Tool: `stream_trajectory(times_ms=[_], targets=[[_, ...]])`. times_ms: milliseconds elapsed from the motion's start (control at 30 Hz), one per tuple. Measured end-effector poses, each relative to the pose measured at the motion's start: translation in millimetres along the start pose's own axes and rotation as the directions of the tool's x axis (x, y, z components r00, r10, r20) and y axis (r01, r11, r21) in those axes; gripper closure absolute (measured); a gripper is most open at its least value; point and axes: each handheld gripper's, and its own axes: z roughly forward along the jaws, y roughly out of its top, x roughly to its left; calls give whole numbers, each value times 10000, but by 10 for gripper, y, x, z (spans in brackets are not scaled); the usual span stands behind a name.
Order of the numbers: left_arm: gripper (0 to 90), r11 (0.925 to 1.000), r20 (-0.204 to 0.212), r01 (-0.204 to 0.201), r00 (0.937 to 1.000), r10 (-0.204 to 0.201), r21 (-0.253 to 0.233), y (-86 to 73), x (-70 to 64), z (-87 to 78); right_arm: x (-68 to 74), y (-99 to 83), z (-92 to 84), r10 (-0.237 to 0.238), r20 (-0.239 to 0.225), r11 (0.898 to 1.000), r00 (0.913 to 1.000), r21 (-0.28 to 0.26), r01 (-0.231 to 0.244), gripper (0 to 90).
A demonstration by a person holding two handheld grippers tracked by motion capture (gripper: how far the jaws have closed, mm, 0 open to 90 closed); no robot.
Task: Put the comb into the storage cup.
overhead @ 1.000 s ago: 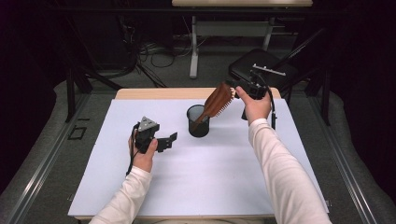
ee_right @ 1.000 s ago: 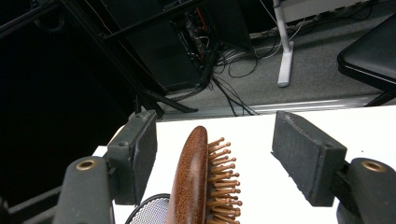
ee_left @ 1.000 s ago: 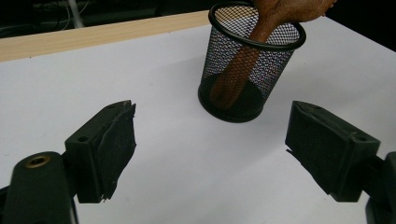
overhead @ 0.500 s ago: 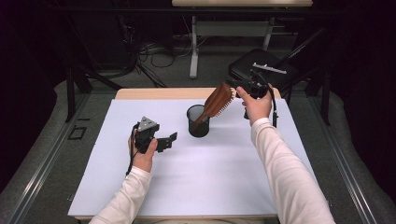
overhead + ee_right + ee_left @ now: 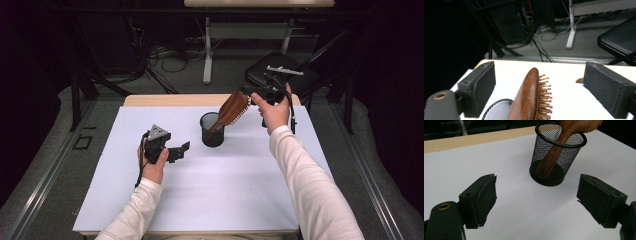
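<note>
A black mesh cup (image 5: 212, 131) stands on the white sheet near the table's middle. A brown wooden hairbrush (image 5: 233, 109) leans in it, handle down, head up to the right. Just right of the brush head, my right gripper (image 5: 248, 93) has just been opening its jaws. In the right gripper view the brush (image 5: 526, 97) rises between the two pads (image 5: 480, 85) without touching either, above the cup's rim (image 5: 496, 110). My left gripper (image 5: 181, 151) rests open on the sheet left of the cup. The left gripper view shows the cup (image 5: 556, 157) beyond its spread jaws.
The white sheet (image 5: 200, 195) covers most of the table, with a wooden strip (image 5: 165, 100) bare along the far edge. A black chair (image 5: 280, 75) stands behind the table at the right. Cables and a desk leg (image 5: 206, 50) lie on the floor beyond.
The right gripper's jaws have spread apart from the brush head. The brush stays leaning in the cup. The left hand has not moved.
</note>
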Motion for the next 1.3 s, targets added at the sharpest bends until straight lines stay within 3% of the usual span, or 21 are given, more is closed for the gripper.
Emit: stream_trajectory(times_ms=[133,333,567,700,933,1300], targets=[[158,10000,91,-51,9999,51,-13,-1,0,6,35,-10,22,-618,327,9970,9976,477,602,72],[158,9999,170,-73,9998,71,85,-6,18,11,84,-12,9,-1482,54,9854,9889,849,1472,8],[158,9998,361,-184,9992,180,107,-4,9,14,160,-15,-38,-2565,-136,9619,9665,944,2566,0],[158,9996,523,-279,9982,278,5,10,0,-2,191,-15,-69,-2743,-272,9561,9612,995,2757,0],[158,9985,646,-540,9965,534,77,30,-19,-27,221,-28,-141,-3287,-227,9373,9442,1150,3290,0],[158,9985,830,-536,9951,543,-108,58,-13,-78,298,-76,-280,-3883,-442,9136,9205,1127,3908,0]])
